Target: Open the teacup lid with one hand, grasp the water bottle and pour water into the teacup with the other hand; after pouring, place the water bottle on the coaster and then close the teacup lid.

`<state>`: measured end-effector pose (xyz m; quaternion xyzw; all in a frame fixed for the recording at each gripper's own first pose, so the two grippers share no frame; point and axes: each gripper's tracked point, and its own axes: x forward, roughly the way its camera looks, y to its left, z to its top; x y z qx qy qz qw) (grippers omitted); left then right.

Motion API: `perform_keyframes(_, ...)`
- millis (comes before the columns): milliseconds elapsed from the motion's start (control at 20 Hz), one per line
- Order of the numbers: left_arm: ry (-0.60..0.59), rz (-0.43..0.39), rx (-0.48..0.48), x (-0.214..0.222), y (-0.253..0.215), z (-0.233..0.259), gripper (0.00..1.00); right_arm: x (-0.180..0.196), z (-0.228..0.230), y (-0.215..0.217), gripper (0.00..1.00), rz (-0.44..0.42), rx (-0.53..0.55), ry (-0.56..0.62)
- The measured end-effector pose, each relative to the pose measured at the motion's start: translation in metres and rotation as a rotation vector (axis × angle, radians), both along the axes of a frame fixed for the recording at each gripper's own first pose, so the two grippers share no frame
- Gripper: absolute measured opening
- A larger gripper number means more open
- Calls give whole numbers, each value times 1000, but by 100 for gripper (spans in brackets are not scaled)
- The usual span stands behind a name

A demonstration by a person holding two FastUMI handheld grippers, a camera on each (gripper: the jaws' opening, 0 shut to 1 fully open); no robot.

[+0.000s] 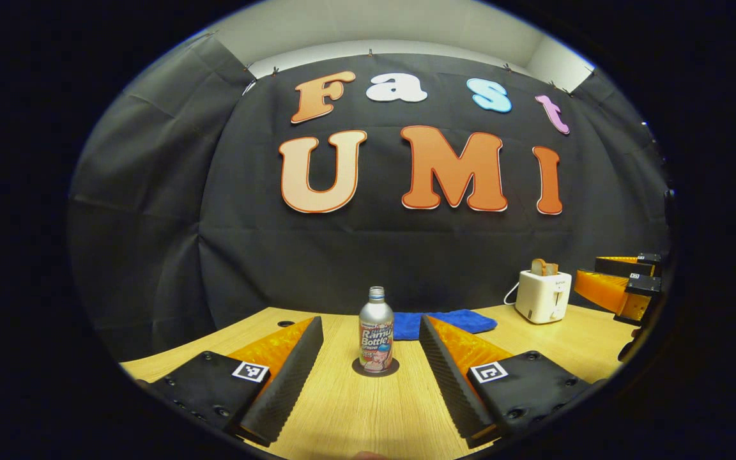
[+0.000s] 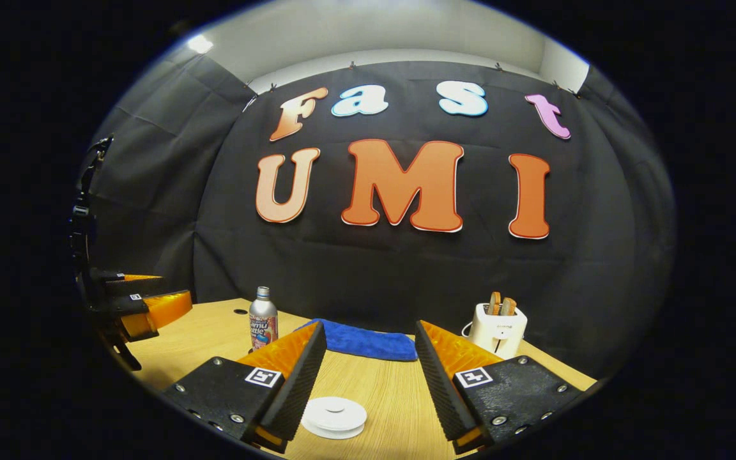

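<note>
The silver water bottle (image 1: 376, 332), labelled "Ramu Bottle", stands mid-frame on the dark coaster (image 1: 375, 368). Left gripper (image 1: 371, 358) and right gripper (image 2: 365, 364) both have fingers spread, holding nothing; white teacup lid (image 2: 334, 415) sits bottom centre.

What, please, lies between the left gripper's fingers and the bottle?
Only bare table: in the left gripper view the open left gripper points at the bottle, which stands on its coaster, with nothing in between.

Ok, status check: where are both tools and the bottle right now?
Left tool open, lined up on bottle, apart. Bottle upright on coaster. Right tool open above white teacup lid. Nothing between.
</note>
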<state>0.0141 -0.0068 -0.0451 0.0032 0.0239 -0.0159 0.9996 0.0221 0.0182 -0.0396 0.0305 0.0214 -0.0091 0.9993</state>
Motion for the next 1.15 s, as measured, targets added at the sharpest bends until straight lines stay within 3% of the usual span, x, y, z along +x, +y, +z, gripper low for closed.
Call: perform_keyframes(1150, -48, -9, 1, -12, -9, 21, 97, -14, 24, -13, 86, -15, -24, -53)
